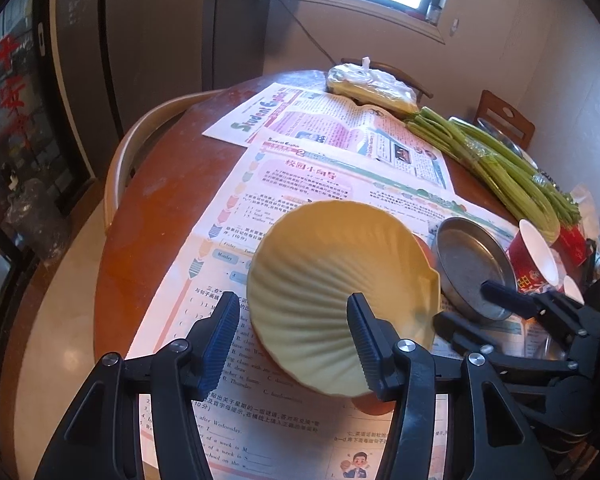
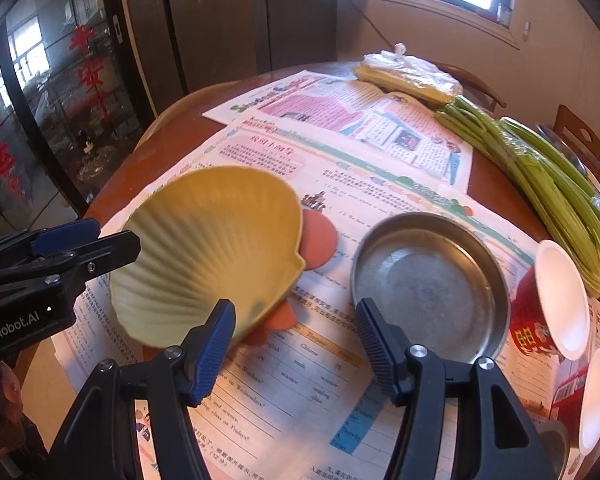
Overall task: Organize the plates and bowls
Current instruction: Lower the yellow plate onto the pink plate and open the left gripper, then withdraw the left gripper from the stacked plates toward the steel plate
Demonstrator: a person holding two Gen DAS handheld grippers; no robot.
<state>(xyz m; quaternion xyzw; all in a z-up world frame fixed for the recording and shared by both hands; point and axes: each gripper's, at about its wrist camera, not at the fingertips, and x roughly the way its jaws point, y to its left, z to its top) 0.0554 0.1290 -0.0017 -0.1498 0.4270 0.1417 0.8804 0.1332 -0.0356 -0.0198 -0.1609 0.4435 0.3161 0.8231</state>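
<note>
The yellow shell plate (image 1: 340,288) is lying tilted over an orange plate (image 2: 318,238), just left of the metal pan (image 2: 428,284), hinge tab pointing toward it. Left gripper (image 1: 294,344) and right gripper (image 2: 296,344) are gaping wide, gripping nothing.

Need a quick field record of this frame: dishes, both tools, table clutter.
yellow shell-shaped plate: tilted, above an orange plate
round metal pan: flat on newspaper, to the shell plate's right
red paper cups: lying on their sides by the pan
left tool: open, shell plate in front of its fingers
right tool: open, holding nothing
table: round, wood; green stalks and a bagged item at the far side
</note>
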